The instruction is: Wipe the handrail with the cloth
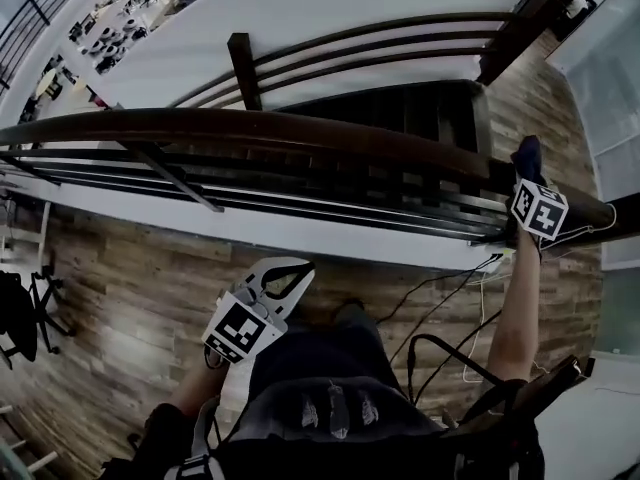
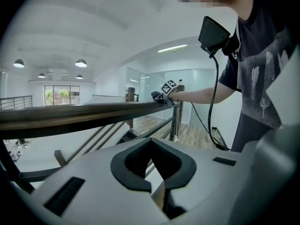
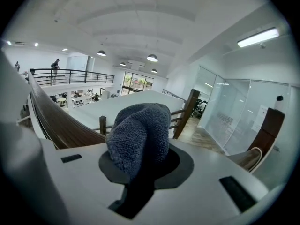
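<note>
- Mezzanine landing with a wood-plank floor point(image 1: 110, 298). An open stairwell point(image 1: 400, 108) lies beyond the railing, and glass partitions point(image 3: 234, 121) stand off past the right tongs point(image 1: 528, 168).
- The handrail point(image 1: 250, 126) is dark wood and long. It runs from far out beyond the left tongs point(image 1: 290, 280) across to the right tongs.
- Right tongs: the arm is stretched out and the jaws pinch a bunched blue cloth point(image 3: 139, 135). The wad fills the gap between the jaws and pokes out ahead of them.
- The cloth sits at the top of the rail, at its far end on the right-tongs side. It looks to be touching the rail, but how hard it presses cannot be told.
- Left tongs: held low by the body and well short of the rail. The jaws are pressed together with nothing between them, so this pair is idle.
- Step in hand, as judged: wiping, with the cloth parked at one end of the rail. Nearly the whole length lies to the left-tongs side of it.
- Next move calls for:
  - drawing the cloth along the rail top toward the left-tongs side;
  - steady downward pressure and a firm pinch, so that the wood's drag does not pull the wad out;
  - probably a sidestep, since most of the rail looks beyond this arm's reach.
</note>
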`<state>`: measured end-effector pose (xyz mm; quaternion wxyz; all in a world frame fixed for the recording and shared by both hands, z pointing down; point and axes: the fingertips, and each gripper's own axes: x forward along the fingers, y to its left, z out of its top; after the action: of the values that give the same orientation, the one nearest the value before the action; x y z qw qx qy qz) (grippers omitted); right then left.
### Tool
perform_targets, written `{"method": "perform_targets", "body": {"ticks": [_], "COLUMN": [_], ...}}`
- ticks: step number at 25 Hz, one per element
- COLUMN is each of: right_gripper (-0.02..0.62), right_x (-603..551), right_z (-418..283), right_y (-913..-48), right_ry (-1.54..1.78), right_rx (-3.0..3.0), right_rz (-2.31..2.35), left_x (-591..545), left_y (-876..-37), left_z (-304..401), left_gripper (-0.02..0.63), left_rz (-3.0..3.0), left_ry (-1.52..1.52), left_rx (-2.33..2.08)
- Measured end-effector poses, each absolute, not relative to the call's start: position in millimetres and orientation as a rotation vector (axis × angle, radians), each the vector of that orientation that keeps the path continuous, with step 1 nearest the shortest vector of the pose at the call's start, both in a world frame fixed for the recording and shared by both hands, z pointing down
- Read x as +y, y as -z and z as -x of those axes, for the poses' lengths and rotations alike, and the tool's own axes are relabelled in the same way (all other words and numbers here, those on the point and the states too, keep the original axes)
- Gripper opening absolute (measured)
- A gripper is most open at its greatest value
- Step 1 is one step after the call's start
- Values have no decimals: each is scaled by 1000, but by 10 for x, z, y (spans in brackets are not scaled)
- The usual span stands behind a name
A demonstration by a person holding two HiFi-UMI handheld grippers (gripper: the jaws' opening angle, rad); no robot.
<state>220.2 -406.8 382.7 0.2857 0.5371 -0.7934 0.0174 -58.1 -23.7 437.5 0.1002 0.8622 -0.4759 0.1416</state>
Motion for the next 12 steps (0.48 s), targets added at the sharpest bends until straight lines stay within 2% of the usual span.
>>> {"method": "perform_targets", "body": {"ticks": [7,12], "right_gripper": [66,66], "right_x": [-3342,-2947], "right_z": [-567,402], "right_y": [-3667,-3775], "right_ry": [110,169], "right_rx": [-2208,-2306], "right_rz": [-1139,-967], "left_x": [-254,-300], "left_y": [-4105,-4285], "left_z": [1247,1731], "left_gripper": [6,6], "left_rz": [-2446,-2401], "left_ry": [-474,-474], "left_rx": [-1585,-1620]}}
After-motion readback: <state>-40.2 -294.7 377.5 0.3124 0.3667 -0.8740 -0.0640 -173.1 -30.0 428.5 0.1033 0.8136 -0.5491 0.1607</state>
